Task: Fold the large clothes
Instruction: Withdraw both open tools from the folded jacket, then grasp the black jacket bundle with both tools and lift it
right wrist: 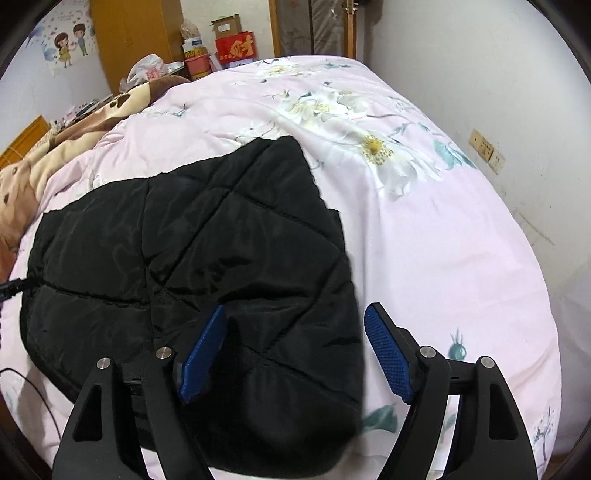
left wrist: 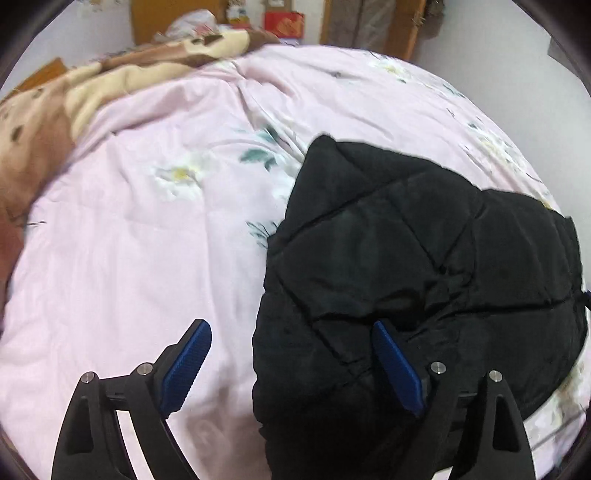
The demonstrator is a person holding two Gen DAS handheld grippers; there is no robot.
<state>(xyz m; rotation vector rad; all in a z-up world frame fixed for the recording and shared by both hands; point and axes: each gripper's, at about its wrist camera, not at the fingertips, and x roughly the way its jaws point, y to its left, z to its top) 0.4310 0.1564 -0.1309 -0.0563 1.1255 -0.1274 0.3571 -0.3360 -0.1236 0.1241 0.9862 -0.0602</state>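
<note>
A black quilted jacket (left wrist: 424, 266) lies folded in a compact bundle on the pink floral bedspread (left wrist: 147, 240). In the left wrist view my left gripper (left wrist: 291, 328) is open above the jacket's left edge, one blue pad (left wrist: 184, 365) over the bedspread and the other over the jacket. In the right wrist view the jacket (right wrist: 192, 258) fills the lower left. My right gripper (right wrist: 295, 314) is open over its right edge, holding nothing, with the right pad (right wrist: 388, 354) over the bedspread (right wrist: 443, 240).
A brown and cream blanket (left wrist: 74, 96) is bunched at the far left of the bed. Boxes and bags (right wrist: 229, 48) stand beyond the bed's head by a wooden cabinet (right wrist: 129, 33). A white wall with sockets (right wrist: 487, 151) runs along the right side.
</note>
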